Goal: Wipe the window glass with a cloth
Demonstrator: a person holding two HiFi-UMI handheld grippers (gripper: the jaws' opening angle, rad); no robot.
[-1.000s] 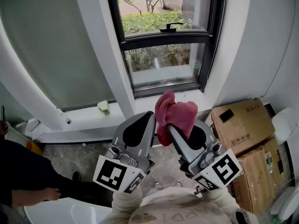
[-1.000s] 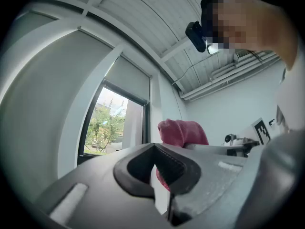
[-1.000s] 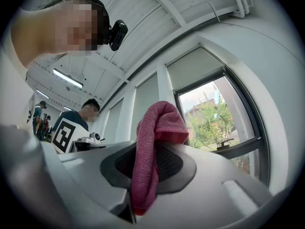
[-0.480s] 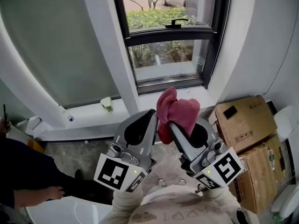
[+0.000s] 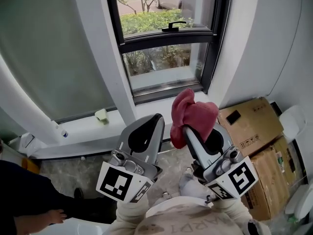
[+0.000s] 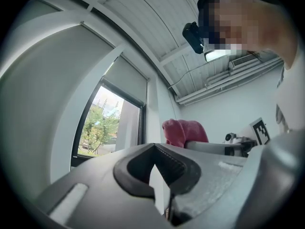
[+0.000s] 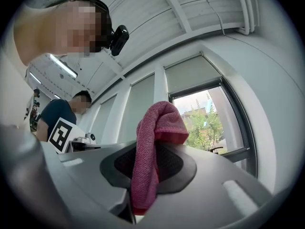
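Right tongs are clamped on a bunched pink cloth, which stands up out of the pinch. Left tongs, just beside them, are closed on nothing. Both point toward the window glass, and the cloth is well apart from the pane. By this judgement the cloth is secured, but no contact with the glass is made; all wiping remains to be done.

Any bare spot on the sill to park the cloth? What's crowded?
Bare: the sill strip between the white pillar and the pink cloth in the right tool; also the left ledge past the pale wad. Crowded: the right floor corner, with stacked cardboard boxes.
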